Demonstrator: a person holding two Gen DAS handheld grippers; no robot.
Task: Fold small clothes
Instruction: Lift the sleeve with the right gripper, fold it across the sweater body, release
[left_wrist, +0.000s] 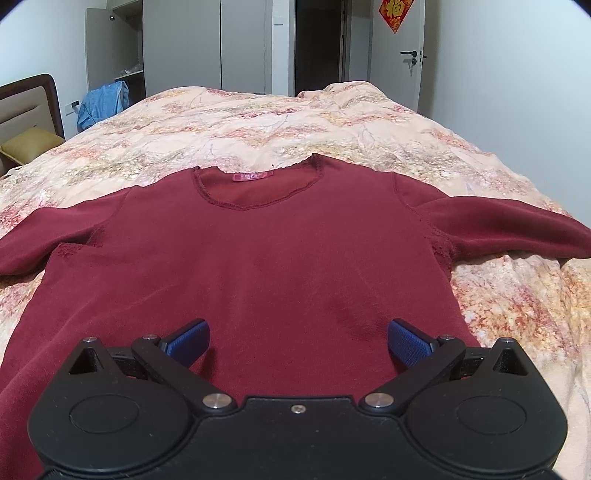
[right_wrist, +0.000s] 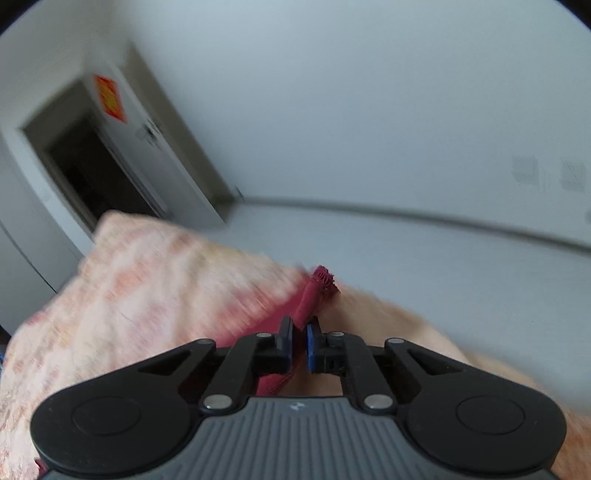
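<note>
Right gripper pinched on maroon sleeve — cuff beyond fingertips; floral bedspread beneath, blurred

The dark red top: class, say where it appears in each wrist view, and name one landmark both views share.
Left wrist: the dark red top lies spread flat across the middle, on the floral quilt.
Right wrist: only a bunched sleeve shows at lower centre, clamped in the right claw.
Shared landmark: the red door poster.

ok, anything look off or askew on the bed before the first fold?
Nothing stands out. The maroon shirt lies flat, face up on the floral quilt, sleeves spread. The right gripper is shut on a sleeve at the bed's edge; the left gripper is open.
</note>
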